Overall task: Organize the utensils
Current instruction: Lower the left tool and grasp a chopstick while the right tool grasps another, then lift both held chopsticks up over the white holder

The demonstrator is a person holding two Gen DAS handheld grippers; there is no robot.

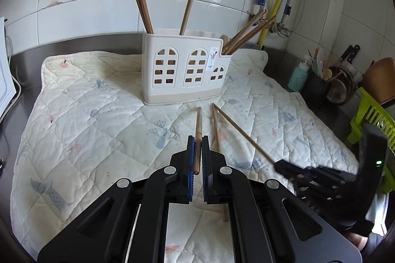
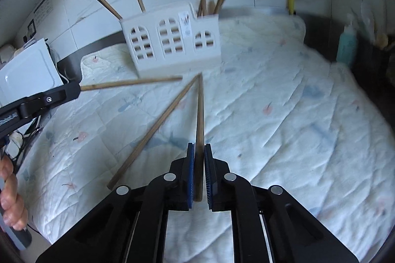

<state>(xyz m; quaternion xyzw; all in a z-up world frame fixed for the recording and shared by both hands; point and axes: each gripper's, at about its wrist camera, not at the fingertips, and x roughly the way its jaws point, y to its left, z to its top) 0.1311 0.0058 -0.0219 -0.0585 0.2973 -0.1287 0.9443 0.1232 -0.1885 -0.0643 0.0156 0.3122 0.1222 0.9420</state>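
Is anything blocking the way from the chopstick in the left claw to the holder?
Nothing visible. The left claw grips a chopstick, and only bare quilt lies between it and the white holder; the loose chopstick lies off to the right.

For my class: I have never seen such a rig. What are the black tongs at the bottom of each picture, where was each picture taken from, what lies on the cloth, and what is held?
There is no robot here. A person holds a hand-operated claw in each hand, and each claw carries a wide-angle camera looking forward along its two fingers. One picture comes from the left claw, the other from the right claw.

On a quilted cloth stands a white utensil holder with chopsticks already standing in it. One loose chopstick lies on the cloth.

Each claw is shut on a chopstick: the left chopstick and the right chopstick. The right picture is blurred.
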